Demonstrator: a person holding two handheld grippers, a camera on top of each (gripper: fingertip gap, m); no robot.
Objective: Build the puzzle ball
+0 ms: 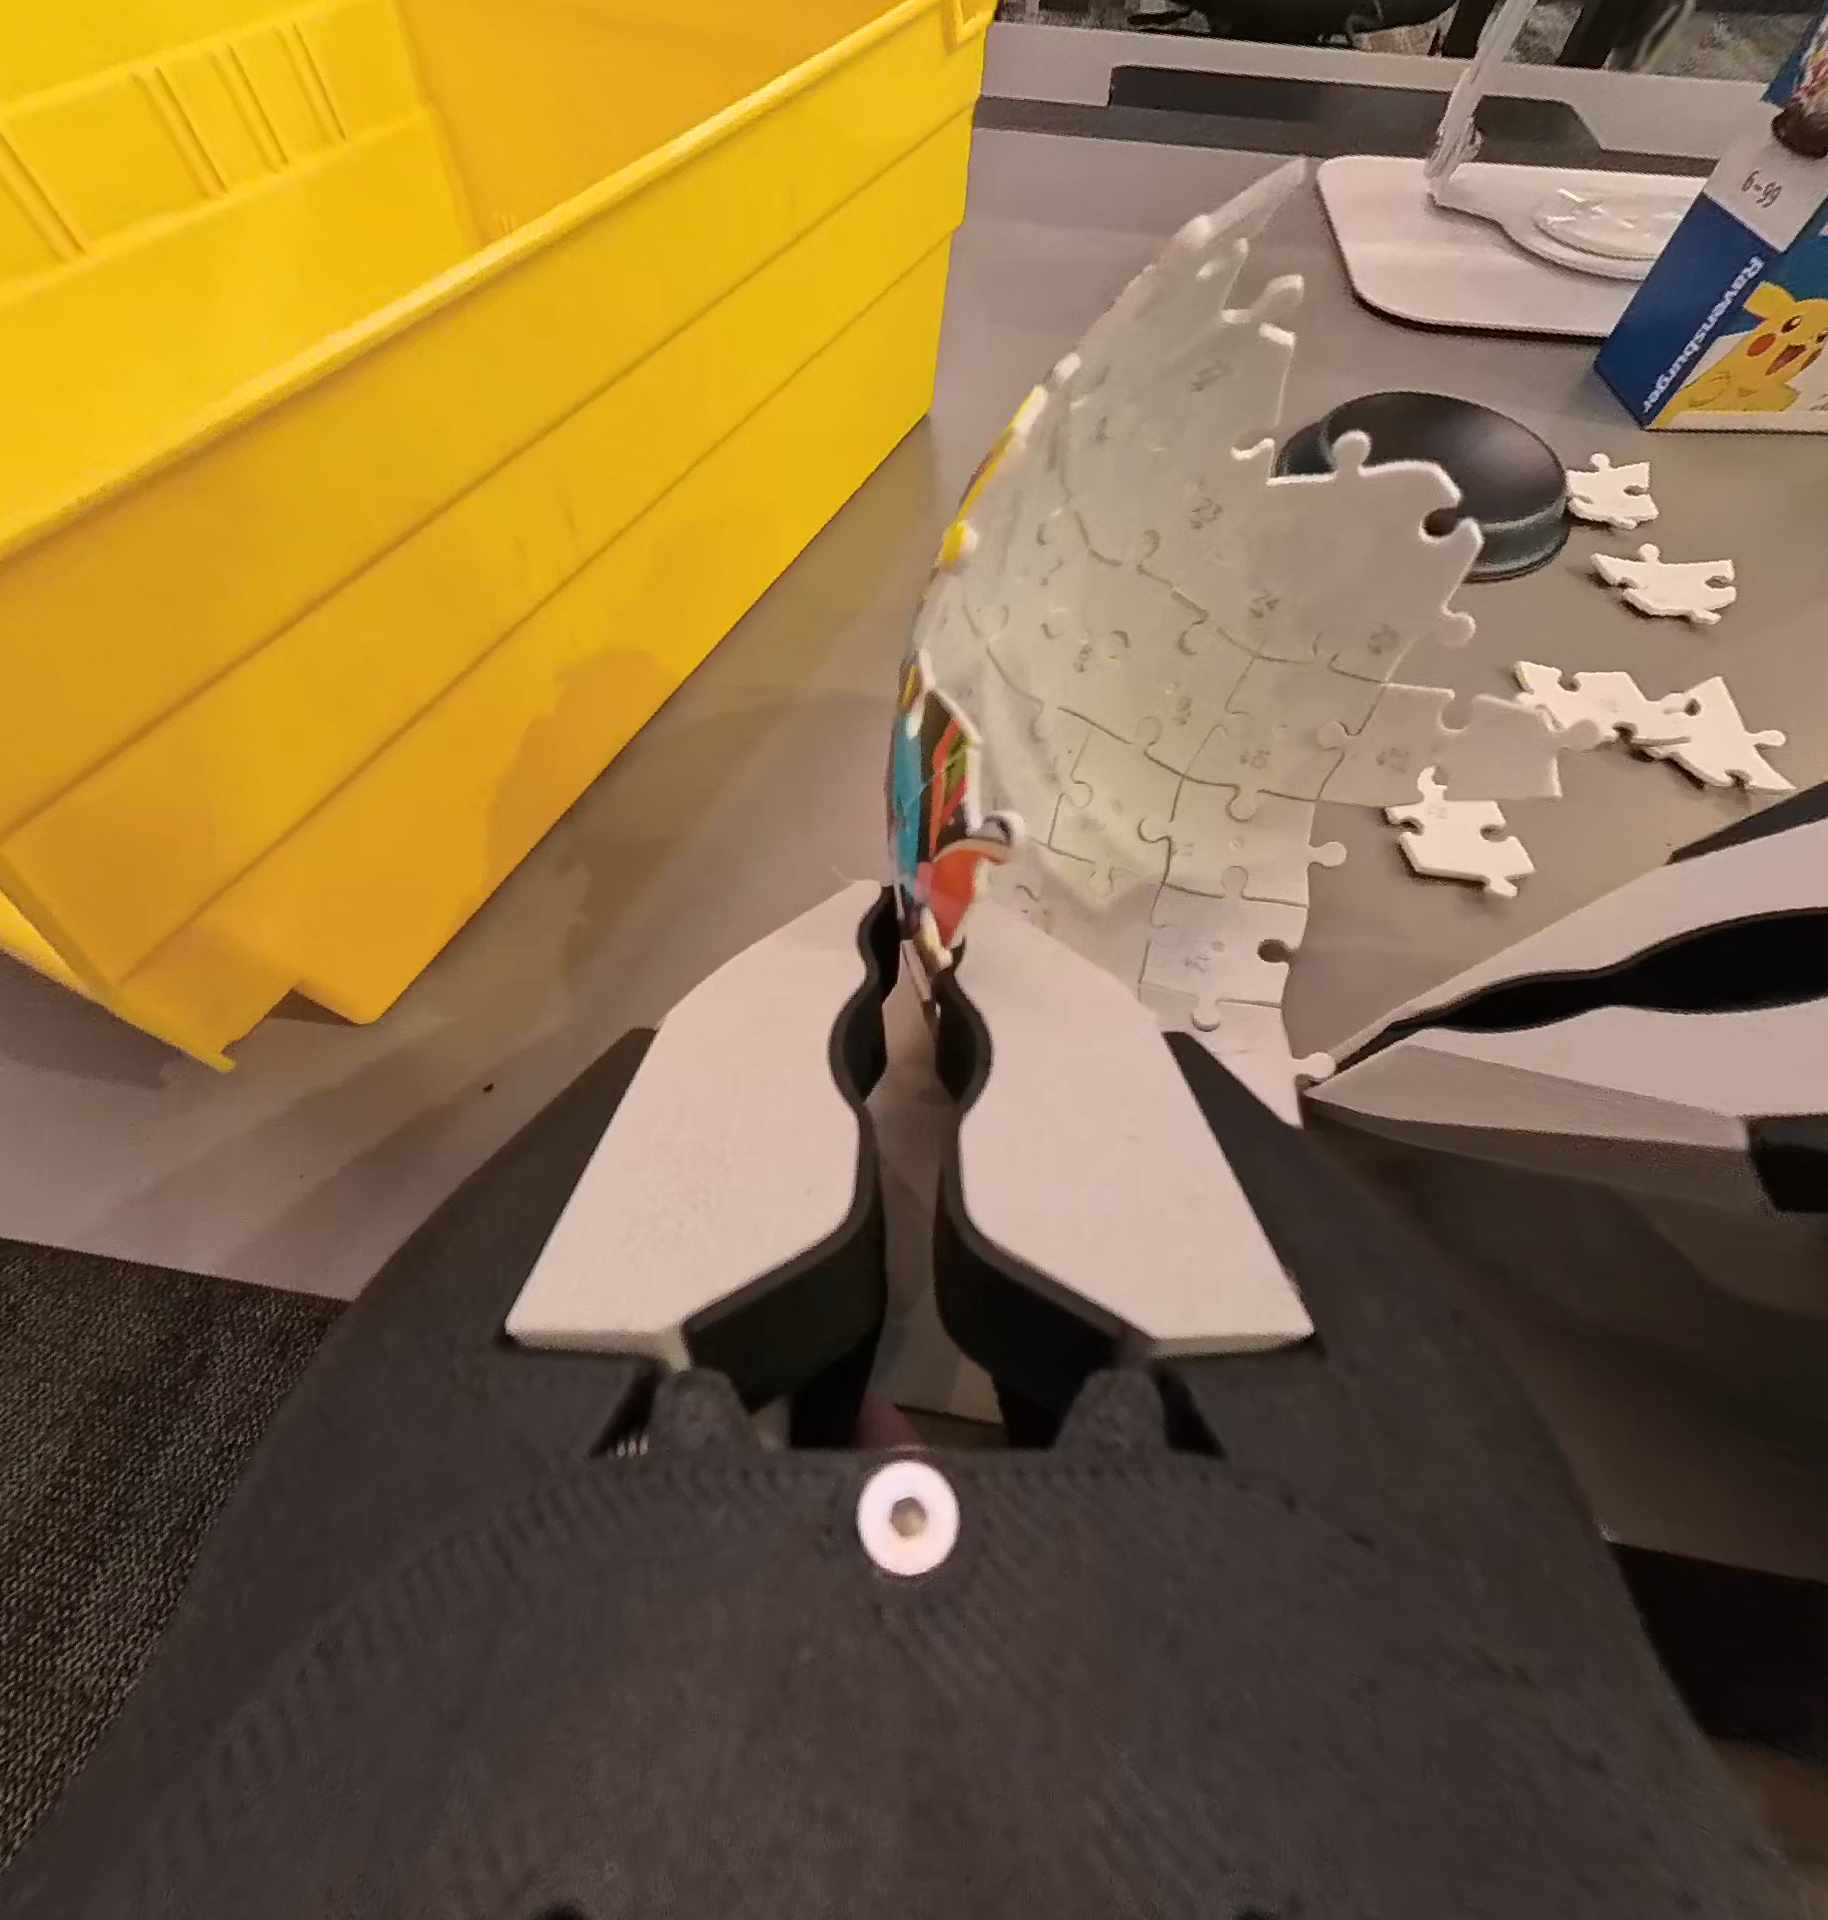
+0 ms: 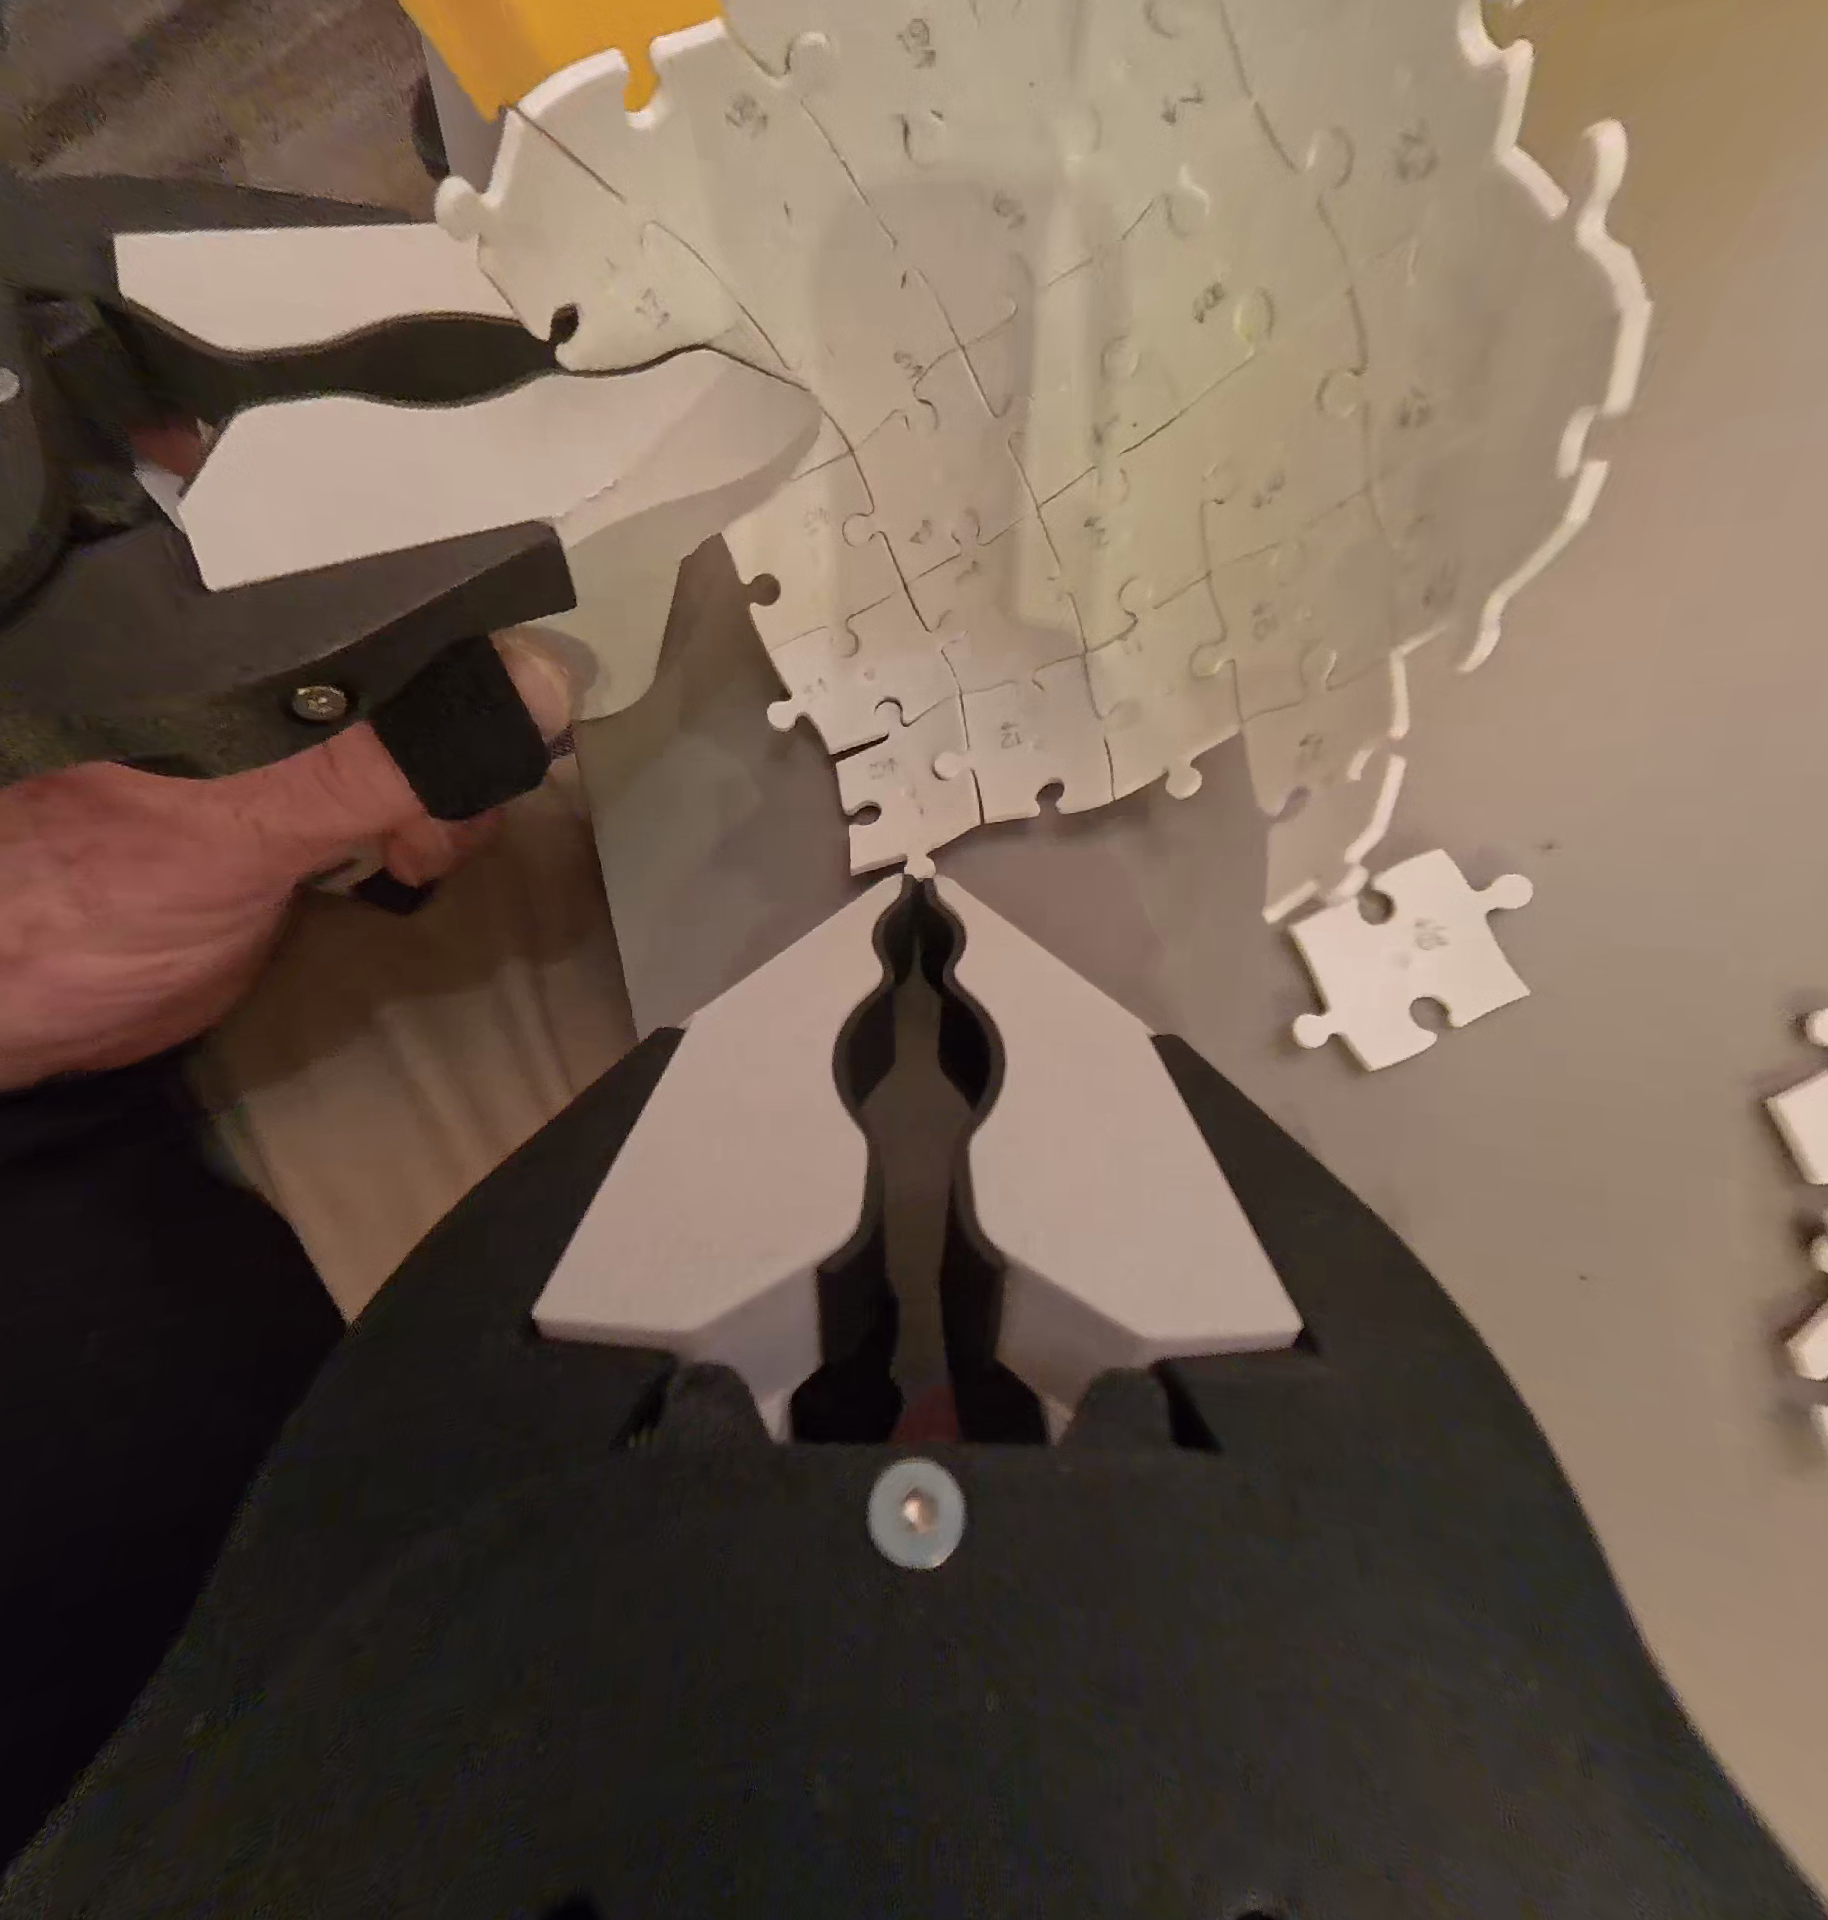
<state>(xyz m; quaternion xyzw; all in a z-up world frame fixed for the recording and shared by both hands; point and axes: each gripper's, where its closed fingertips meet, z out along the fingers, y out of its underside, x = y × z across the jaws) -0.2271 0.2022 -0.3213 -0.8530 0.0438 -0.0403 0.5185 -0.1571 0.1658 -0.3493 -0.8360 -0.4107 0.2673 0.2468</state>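
Observation:
The partly built puzzle ball (image 1: 1180,644) is a curved shell of joined pieces, white inside and coloured outside, held upright above the grey table (image 1: 681,831). My left gripper (image 1: 915,935) is shut on the shell's coloured near edge. It also shows in the right wrist view (image 2: 567,343), held by a hand (image 2: 110,914). My right gripper (image 2: 915,883) is shut, and its tips touch the tab of the lowest piece (image 2: 899,800) on the shell (image 2: 1149,416). I cannot tell whether the tab is pinched. The right gripper also shows in the left wrist view (image 1: 1315,1065).
Loose white pieces lie on the table to the right (image 1: 1461,831) (image 1: 1658,727) (image 2: 1409,956) (image 2: 1824,1122). A black dome stand (image 1: 1461,488) sits behind the shell. A large yellow bin (image 1: 422,468) stands to the left, with a blue puzzle box (image 1: 1762,312) and a white stand base (image 1: 1461,239) at the back right. My hands' fingertips stand some 9 cm from each other.

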